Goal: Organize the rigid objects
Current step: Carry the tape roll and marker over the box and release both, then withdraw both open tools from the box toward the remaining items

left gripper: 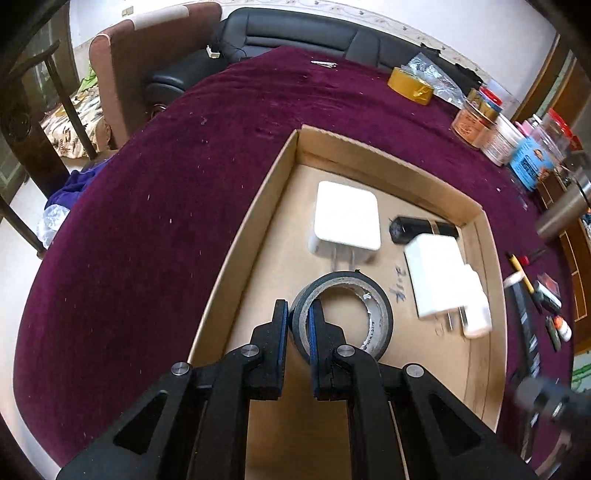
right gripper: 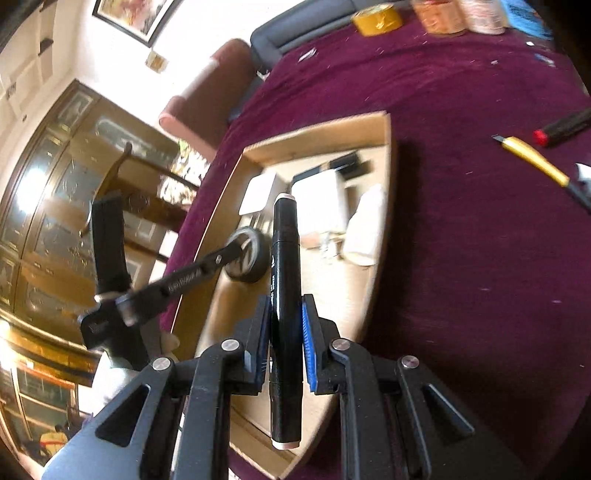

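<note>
My left gripper is shut on the wall of a black tape roll, one finger inside the ring and one outside. The roll stands low in an open cardboard box on the purple tablecloth. Two white chargers and a black cylinder lie on the box floor beyond it. My right gripper is shut on a black marker pen, which points forward above the near part of the box. The right wrist view also shows the tape roll at the left gripper's tips.
A yellow tape roll, several jars and a blue packet stand at the table's far right. A yellow utility knife, a red-tipped tool and small items lie right of the box. A sofa and an armchair border the far edge.
</note>
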